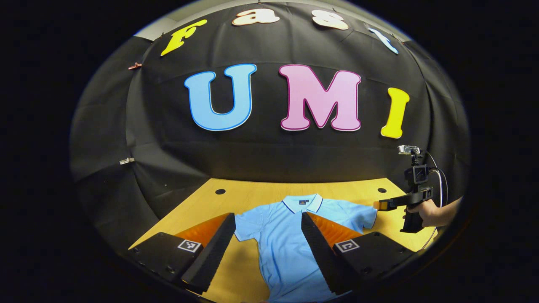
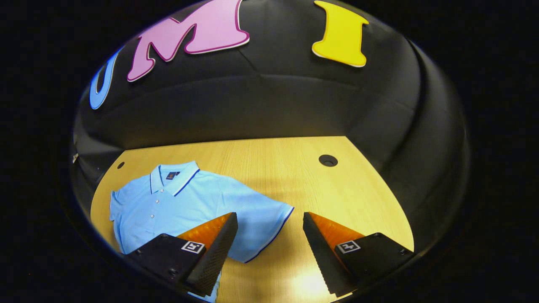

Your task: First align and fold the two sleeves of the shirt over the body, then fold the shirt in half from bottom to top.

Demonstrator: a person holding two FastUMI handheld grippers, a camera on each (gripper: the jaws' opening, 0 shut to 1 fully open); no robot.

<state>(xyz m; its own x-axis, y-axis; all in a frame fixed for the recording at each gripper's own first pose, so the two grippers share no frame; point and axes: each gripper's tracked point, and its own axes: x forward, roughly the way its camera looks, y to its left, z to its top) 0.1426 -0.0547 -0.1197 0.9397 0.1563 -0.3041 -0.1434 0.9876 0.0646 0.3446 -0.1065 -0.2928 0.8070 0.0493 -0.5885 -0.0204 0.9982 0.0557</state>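
— Two fingers of the left claw stand wide apart at the near edge of the left gripper view, with nothing between them but air. What lies under them?

— A shirt, light blue, flat on the bench. Its collar points to the far side, and both short sleeves are spread out, not folded.

— And the right claw?

— Open also, holding nothing. In the right gripper view it hangs above the right sleeve; the sleeve's dark-trimmed hem lies between the two fingers, lower down, and I cannot tell any touching.

— Does the left gripper view show that claw too?

— Yes, at the far right, held by a hand, its tip near the shirt's right sleeve edge.

— Anything else on the bench?

— A round dark hole at the far right, well apart from the shirt.
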